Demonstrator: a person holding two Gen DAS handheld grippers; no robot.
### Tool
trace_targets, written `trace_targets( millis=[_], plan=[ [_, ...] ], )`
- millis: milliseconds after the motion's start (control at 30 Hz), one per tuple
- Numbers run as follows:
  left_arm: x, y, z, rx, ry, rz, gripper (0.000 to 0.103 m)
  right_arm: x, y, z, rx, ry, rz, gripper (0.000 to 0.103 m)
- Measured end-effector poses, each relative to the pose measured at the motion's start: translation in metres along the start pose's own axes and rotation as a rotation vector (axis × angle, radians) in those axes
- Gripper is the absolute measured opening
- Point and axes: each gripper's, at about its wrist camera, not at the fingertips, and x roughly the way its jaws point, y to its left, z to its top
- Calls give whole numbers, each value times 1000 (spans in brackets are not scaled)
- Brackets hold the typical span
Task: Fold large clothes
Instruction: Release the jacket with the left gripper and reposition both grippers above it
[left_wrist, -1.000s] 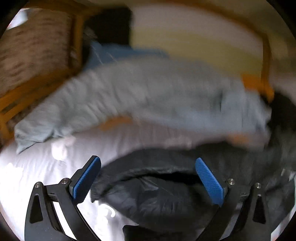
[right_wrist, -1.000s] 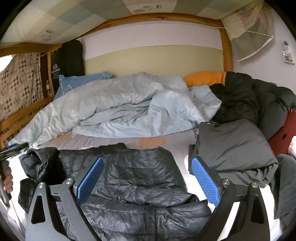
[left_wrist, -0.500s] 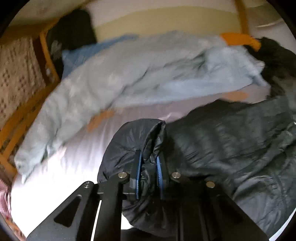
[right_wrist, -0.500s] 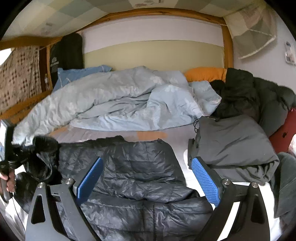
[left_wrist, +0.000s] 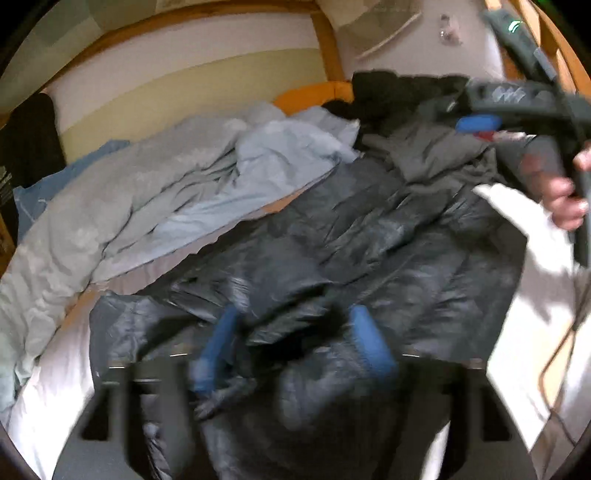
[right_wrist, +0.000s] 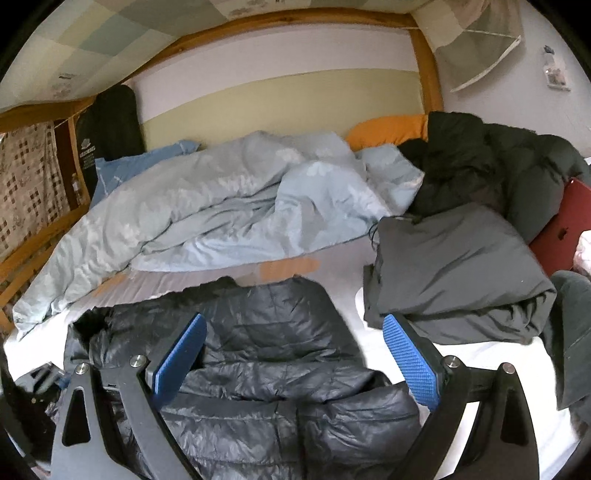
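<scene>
A black quilted puffer jacket (right_wrist: 277, 354) lies spread on the white sheet (right_wrist: 373, 343). In the left wrist view the jacket (left_wrist: 369, 258) runs away to the right, with a bunched fold of it close to the camera. My left gripper (left_wrist: 295, 347) is blurred. Its jaws are opening, and the blue pads (left_wrist: 373, 347) stand apart on either side of that fold without pressing it. My right gripper (right_wrist: 295, 356) hovers open above the jacket's near half, nothing between its pads (right_wrist: 410, 358). A hand (left_wrist: 561, 195) holds the right gripper's handle at the right edge.
A rumpled light blue duvet (right_wrist: 229, 206) fills the back of the bed, with an orange pillow (right_wrist: 388, 129) behind it. A folded grey garment (right_wrist: 454, 266) and a black coat pile (right_wrist: 480, 162) lie at right, beside a red laptop (right_wrist: 565, 229). A wooden frame (right_wrist: 424, 62) surrounds the bed.
The left gripper shut on the jacket's left edge, carried it rightward over the jacket while rolling, and its jaws now stand apart. The right gripper has stayed put.
</scene>
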Motion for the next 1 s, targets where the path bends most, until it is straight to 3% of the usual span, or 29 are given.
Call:
trace_targets(
  millis=[167, 333, 433, 567, 633, 833, 1000],
  plan=[
    [-34, 5, 3, -171, -20, -158, 82, 4, 9, -6, -45, 19, 6, 98],
    [-59, 34, 6, -282, -114, -32, 84, 2, 10, -7, -67, 6, -15, 98],
    [-54, 65, 6, -358, -97, 99, 84, 8, 13, -8, -57, 32, 28, 98],
    [-42, 104, 3, -472, -73, 302, 84, 8, 40, -14, -155, 14, 30, 98],
    [-31, 117, 1, -515, -32, 359, 84, 7, 59, -16, -201, 16, 75, 98],
    [-11, 120, -11, -514, 41, 362, 84, 12, 125, -20, -294, 49, 247, 98],
    [-25, 111, -8, -466, 10, 341, 84, 32, 169, -37, -396, 93, 247, 98]
  ],
)
